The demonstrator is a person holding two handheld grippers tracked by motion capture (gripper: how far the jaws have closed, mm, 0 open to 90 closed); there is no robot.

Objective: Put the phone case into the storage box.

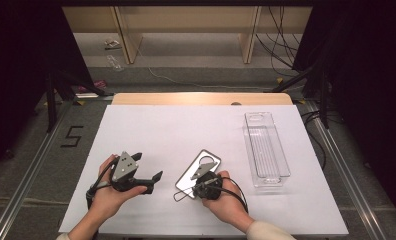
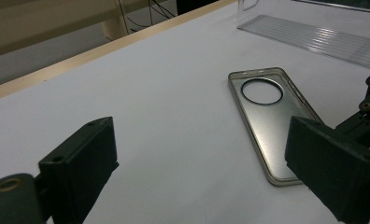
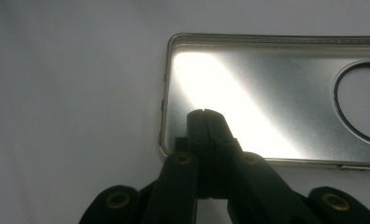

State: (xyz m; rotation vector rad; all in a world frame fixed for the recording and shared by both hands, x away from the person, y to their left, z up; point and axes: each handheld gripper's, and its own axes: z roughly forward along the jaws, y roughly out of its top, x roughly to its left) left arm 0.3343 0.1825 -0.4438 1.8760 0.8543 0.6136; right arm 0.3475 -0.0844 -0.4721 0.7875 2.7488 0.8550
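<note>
Left of the clear tray (image 1: 266, 150), flat on the white sheet, lies the phone case (image 1: 198, 172) — not yet lifted. Pressing on its near end with right gripper (image 3: 204, 112), jaws together, nothing between. Left gripper (image 1: 148, 167) apart, idle — transfer likely remaining.

High view: fixed above the near edge of the table (image 1: 136, 125), facing forward and down. Left gripper view: low, looking across towards the far right corner. Right gripper view: very close, looking down. All three share the phone case (image 1: 198, 172) (image 2: 272, 121) (image 3: 267, 98).
</note>
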